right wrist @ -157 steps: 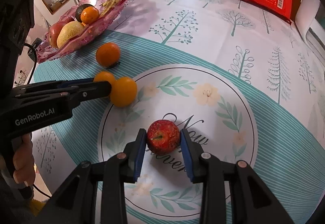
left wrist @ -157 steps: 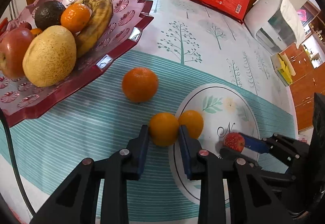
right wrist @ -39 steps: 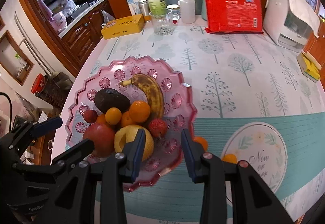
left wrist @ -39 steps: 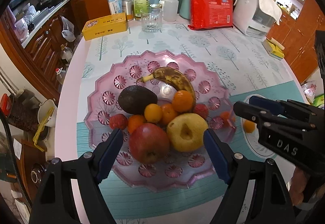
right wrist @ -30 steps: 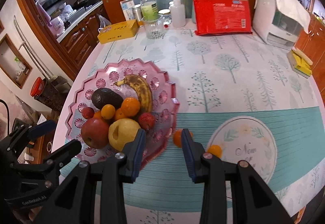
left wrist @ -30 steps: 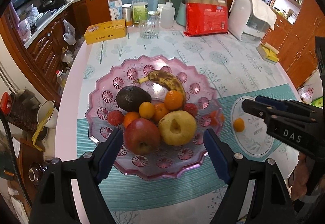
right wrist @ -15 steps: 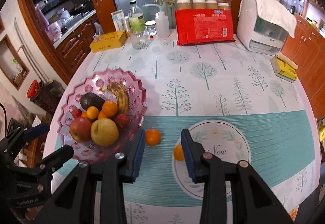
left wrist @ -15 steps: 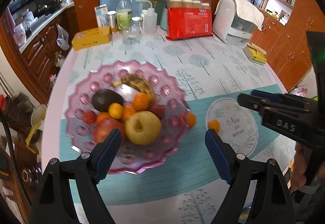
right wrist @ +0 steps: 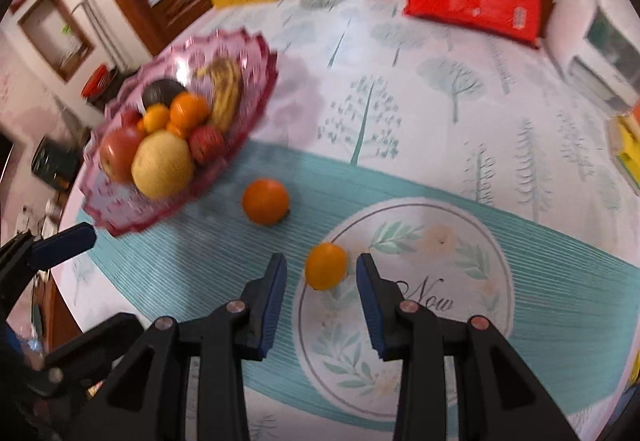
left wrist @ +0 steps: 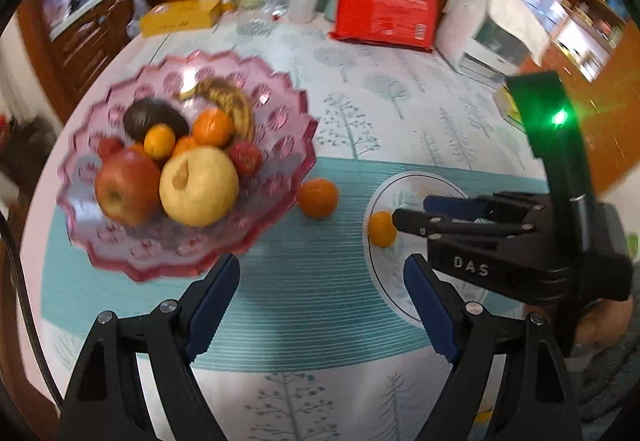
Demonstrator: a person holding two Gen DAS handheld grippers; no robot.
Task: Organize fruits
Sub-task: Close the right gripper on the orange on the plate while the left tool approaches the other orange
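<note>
Right gripper (right wrist: 321, 279), jaws parted around small orange (right wrist: 326, 266); larger orange (right wrist: 265, 201) beside pink fruit dish (right wrist: 256, 89).

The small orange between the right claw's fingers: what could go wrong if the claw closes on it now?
The small round orange lies loose near the open right claw's fingertips, so it may roll or slip away forward. The larger orange lies beside the scalloped pink glass bowl, which is already heaped; added fruit may tumble off.

bare cloth all around the small orange (right wrist: 325, 271); nearest obstacles the big orange (right wrist: 265, 207) and fruit bowl (right wrist: 120, 217).
</note>
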